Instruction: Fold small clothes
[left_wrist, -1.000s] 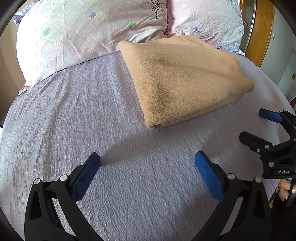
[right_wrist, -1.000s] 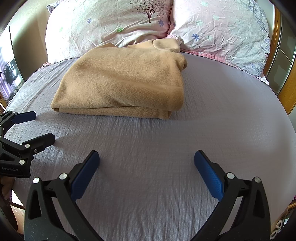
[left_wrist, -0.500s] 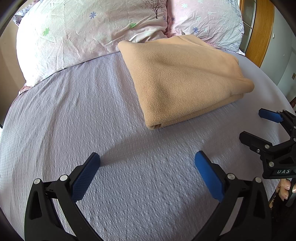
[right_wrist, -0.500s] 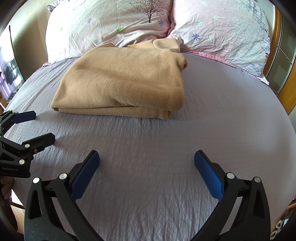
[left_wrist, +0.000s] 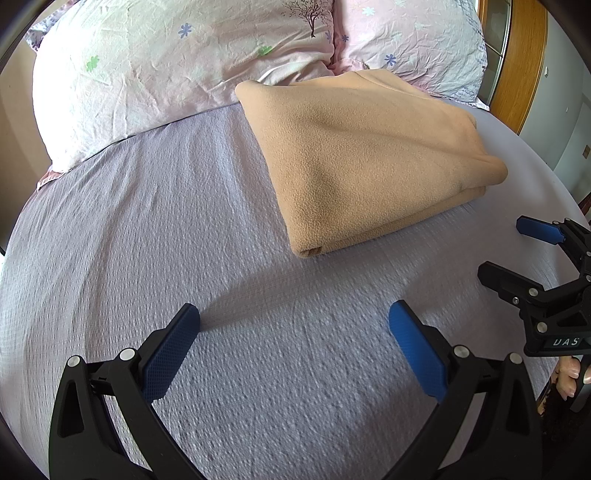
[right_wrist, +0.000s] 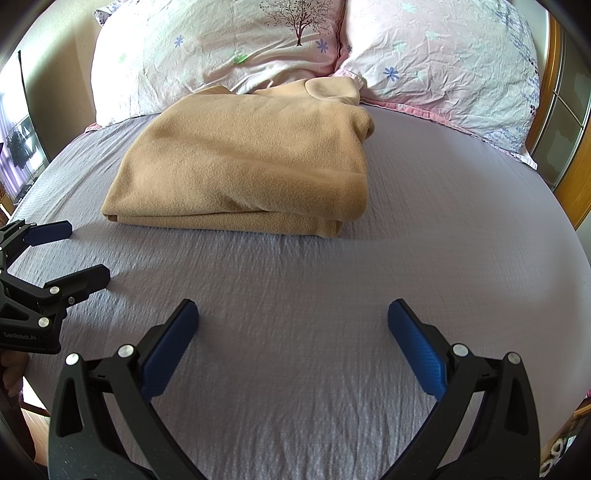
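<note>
Fleece clothing (right_wrist: 251, 166) is what this job is about, and it is lying folded in a tan stack on the bed.

The left gripper (left_wrist: 293, 345) is hanging low over the gray bedsheet (left_wrist: 147, 229) with its blue pads wide apart, holding nothing. The right gripper (right_wrist: 291, 339) is doing the same, with its pads wide apart and nothing between them. The two are sitting side by side, near the front edge of the bed.

The fleece is lying ahead of both grippers, well apart from them and not touching them. It is a bit to the right for the left gripper and a bit to the left for the right one. Its far end is resting against the flowered pillows (right_wrist: 436, 62).

The folding looks done or nearly done, because the stack is looking flat and neat. If more folding is needed, both grippers will have to reach forward and pinch the near edge.
</note>
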